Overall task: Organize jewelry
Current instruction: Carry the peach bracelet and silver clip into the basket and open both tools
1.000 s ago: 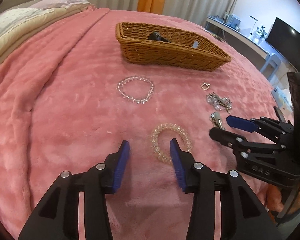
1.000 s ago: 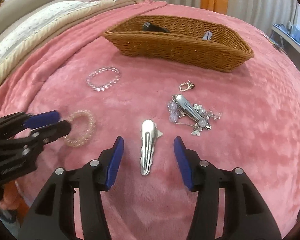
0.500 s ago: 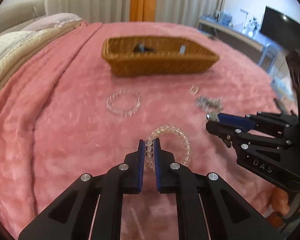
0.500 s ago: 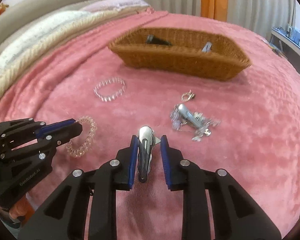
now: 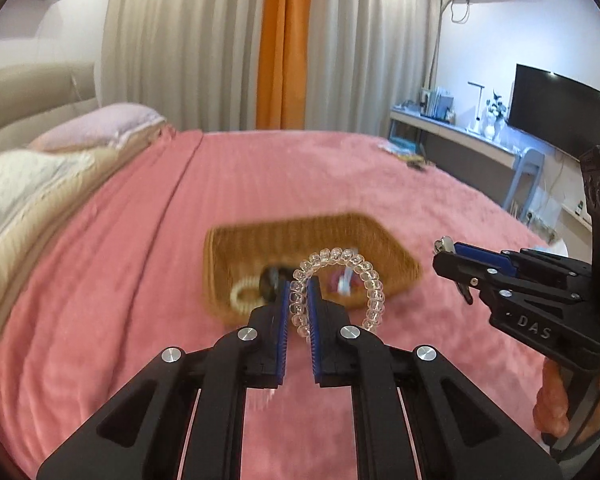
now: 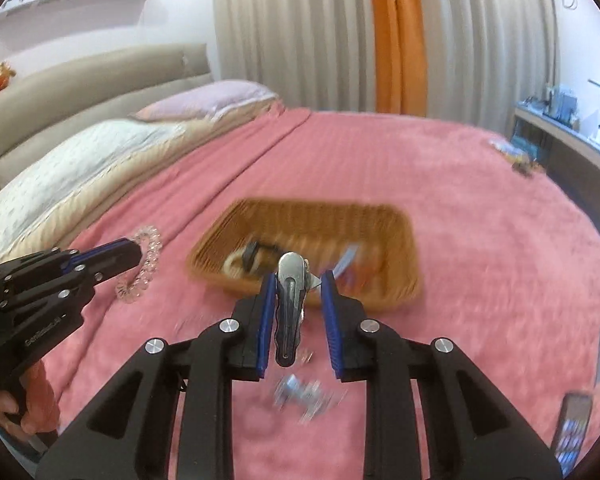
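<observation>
My left gripper [image 5: 299,292] is shut on a clear spiral hair tie [image 5: 370,280] and holds it in the air before the wicker basket [image 5: 388,248]. My right gripper [image 6: 298,280] is shut on a silver hair clip [image 6: 290,296], also lifted, with the basket [image 6: 396,224] just beyond. In the left wrist view the right gripper [image 5: 446,254] shows at the right with the clip's tip sticking out. In the right wrist view the left gripper [image 6: 134,250] shows at the left with the hair tie [image 6: 142,268] hanging from it. The basket holds a dark item, a pale ring and other blurred pieces.
A pink blanket [image 5: 320,168] covers the bed. A blurred cluster of jewelry [image 6: 304,394] lies below the right gripper. Pillows [image 6: 100,148] lie at the left, a desk and TV [image 5: 560,112] at the right. A phone [image 6: 574,436] sits at the lower right.
Both grippers shut, the left on the hair tie and the right on the silver clip. Both then rose off the blanket with their items, and the basket now sits just beyond the fingertips.
</observation>
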`<state>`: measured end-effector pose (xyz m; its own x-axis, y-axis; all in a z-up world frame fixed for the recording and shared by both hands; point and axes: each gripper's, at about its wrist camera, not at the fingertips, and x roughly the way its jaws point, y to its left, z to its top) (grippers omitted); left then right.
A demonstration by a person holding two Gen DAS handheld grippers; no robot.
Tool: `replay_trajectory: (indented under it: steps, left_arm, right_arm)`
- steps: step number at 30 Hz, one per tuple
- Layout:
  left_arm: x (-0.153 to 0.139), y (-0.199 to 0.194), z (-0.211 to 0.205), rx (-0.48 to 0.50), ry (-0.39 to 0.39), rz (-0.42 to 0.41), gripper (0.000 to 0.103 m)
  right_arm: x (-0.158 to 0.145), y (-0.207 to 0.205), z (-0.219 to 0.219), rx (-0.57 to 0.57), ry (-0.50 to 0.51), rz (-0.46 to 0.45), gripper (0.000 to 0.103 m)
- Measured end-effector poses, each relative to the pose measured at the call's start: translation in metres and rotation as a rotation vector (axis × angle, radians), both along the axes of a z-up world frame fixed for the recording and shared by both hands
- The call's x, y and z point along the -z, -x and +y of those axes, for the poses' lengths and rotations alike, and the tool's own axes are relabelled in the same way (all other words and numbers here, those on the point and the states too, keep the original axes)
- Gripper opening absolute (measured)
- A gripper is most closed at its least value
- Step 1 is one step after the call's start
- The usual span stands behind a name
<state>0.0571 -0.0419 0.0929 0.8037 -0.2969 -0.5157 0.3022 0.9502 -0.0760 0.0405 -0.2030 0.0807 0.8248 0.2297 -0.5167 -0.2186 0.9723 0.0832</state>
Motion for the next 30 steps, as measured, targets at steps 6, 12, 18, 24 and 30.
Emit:
replay_trajectory:
  steps: [6, 12, 18, 24, 30]
  left_arm:
    - [-0.011, -0.061, -0.024, -0.014, 0.014, -0.007, 0.007]
    - [0.016, -0.112, -0.031, -0.039, 0.041, 0.076, 0.007]
    - [0.060, -0.144, -0.037, -0.035, 0.009, 0.172, 0.007]
    - [0.078, -0.148, -0.045, 0.000, -0.023, 0.209, 0.008]
    - [0.070, -0.136, -0.042, 0.001, -0.017, 0.201, 0.044]
  right_arm:
    - [-0.003, -0.072, -0.011, 0.027, -0.019, 0.023, 0.020]
    - [0.030, -0.134, -0.015, 0.043, -0.018, 0.128, 0.021]
    - [0.073, -0.171, -0.017, 0.055, -0.030, 0.271, 0.021]
    - [0.088, -0.172, -0.019, 0.052, -0.040, 0.313, 0.021]
    - [0.078, -0.161, -0.031, 0.064, -0.088, 0.323, 0.043]
